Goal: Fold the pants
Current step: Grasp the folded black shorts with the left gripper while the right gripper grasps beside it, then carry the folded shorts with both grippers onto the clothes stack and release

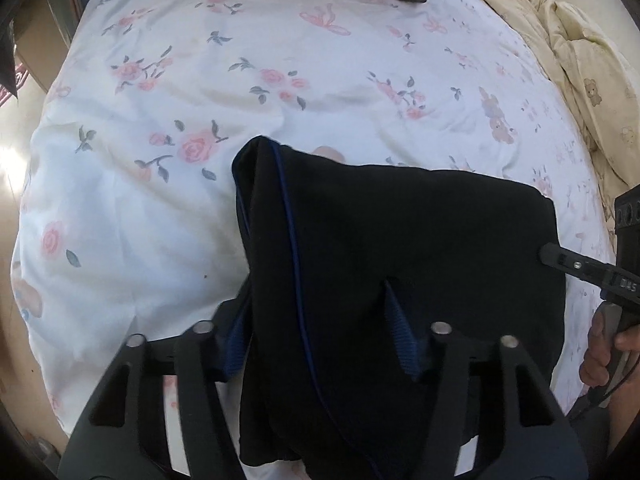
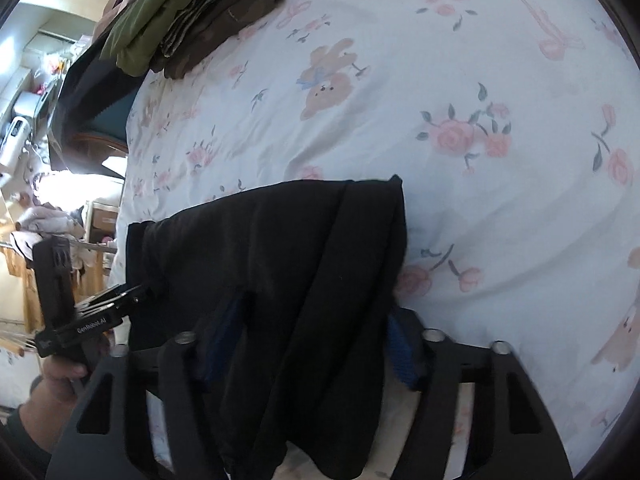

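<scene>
The black pants point(image 1: 400, 248) hang folded between both claws, low in each view above the flowered bedsheet point(image 1: 160, 200). The left gripper point(image 1: 320, 344) and right gripper point(image 2: 312, 340) each pinch cloth — so lower both evenly, toward twelve o'clock, keeping edges aligned. No containers show — only stacked clothes point(image 2: 192, 12) at eleven o'clock.

Count: 1 pants, 2 grippers, 1 bed, 1 clothes pile
1 pr black pants point(image 1: 400, 240) w/ blue piping; 2 grippers: left gripper point(image 1: 320, 344) & right gripper point(image 2: 316, 344), each w/ 2 blue-padded fingers; 1 bed point(image 1: 160, 200) under 1 floral sheet; 1 cream quilt point(image 1: 580, 60) at far edge; 1 pile of folded clothes point(image 2: 192, 12), approx 3–4 items, exact no. unclear
</scene>
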### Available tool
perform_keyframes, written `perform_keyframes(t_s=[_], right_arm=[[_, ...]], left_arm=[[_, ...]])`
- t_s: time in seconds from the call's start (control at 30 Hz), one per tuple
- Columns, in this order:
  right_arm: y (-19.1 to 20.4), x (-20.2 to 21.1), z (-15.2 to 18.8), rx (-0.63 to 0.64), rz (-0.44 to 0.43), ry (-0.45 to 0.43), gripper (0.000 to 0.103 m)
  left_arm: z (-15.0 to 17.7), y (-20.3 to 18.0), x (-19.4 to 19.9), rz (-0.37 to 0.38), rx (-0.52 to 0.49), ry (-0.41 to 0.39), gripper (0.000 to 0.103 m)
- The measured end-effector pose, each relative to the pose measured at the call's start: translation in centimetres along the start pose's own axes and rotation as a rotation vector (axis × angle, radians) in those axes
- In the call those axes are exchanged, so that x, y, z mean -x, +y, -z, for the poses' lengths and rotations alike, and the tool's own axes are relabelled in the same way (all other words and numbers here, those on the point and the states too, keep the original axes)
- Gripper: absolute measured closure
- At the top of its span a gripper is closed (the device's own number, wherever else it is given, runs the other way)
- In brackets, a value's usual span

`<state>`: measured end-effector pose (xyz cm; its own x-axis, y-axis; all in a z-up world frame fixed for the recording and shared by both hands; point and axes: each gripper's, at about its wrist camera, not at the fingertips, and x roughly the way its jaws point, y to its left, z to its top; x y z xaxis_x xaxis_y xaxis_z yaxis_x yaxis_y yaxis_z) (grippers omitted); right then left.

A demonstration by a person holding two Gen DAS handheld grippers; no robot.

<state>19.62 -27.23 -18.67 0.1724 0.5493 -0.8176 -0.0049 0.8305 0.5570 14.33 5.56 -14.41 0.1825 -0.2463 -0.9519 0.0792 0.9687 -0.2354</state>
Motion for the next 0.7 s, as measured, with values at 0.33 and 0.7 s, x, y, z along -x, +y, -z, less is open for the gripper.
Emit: perform_keyframes(t_s=[0.33, 0.7], right_arm=[[1.9, 0.5, 0.4, 0.119, 0.04, -0.005, 0.094], [6.6, 7.8, 1.0, 0.256, 0.004, -0.259, 0.097]], left_arm=[[0.5, -1.5, 1.0, 0.005, -0.095, -0.028, 0.09], [0.3, -2.4, 9.0, 0.061, -0.079, -0.242, 0.092]])
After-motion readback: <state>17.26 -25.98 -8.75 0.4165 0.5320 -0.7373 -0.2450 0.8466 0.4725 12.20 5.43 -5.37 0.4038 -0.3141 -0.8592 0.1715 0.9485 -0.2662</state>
